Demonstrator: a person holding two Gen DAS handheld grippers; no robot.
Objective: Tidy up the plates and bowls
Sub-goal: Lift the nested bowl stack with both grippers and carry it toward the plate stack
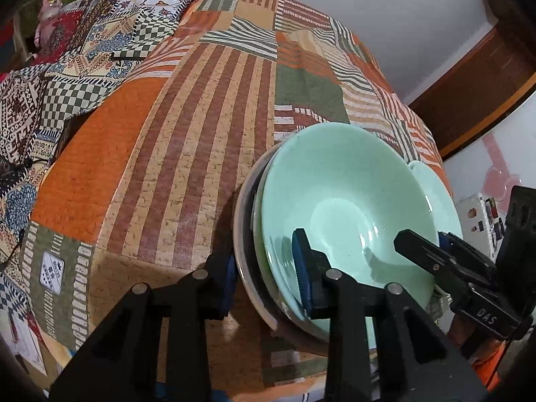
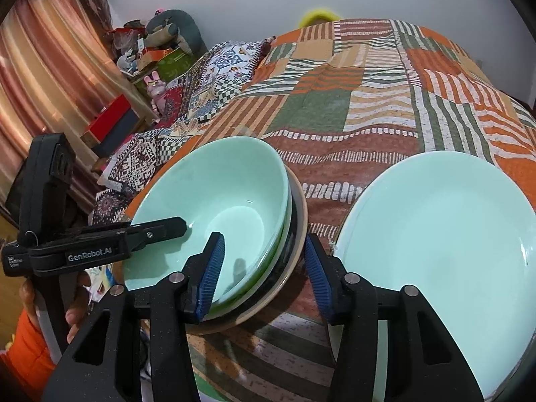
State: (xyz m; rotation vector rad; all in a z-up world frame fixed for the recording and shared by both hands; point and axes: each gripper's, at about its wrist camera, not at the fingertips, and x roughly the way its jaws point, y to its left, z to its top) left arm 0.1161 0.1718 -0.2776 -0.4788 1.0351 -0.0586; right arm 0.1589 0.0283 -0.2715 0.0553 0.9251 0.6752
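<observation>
Two handheld tongs meet over a stack of bowls on a patchwork cover (image 1: 150,154) of orange, brown and green stripes. The top bowl (image 1: 351,201) is pale mint green. A second green bowl (image 1: 259,234) nests under it, and a dark bowl with a beige rim (image 1: 242,234) carries both.

In the left wrist view the stack sits at about 4 o'clock. The left gripper (image 1: 266,269) straddles the stack's 8 o'clock edge, with one blue pad outside the beige rim and the other inside the mint bowl. The jaws stand narrowly apart around the stacked rims, and it cannot be told whether the pads actually press on them.

In the right wrist view the stack lies at 9 o'clock of centre. The right gripper (image 2: 264,263) brackets its 4 o'clock edge, the left pad inside the mint bowl and the right pad just beside the beige rim, in the gap between stack and plate. Its jaws are also partly spread, and a firm pinch cannot be confirmed.

A mint-green plate (image 2: 435,234) lies flat on the cover at 3 o'clock of the stack, just beside it. At 8 o'clock in that view a person's hand (image 2: 75,305), with an orange sleeve (image 2: 26,351) below it, grasps the left tool's handle.
</observation>
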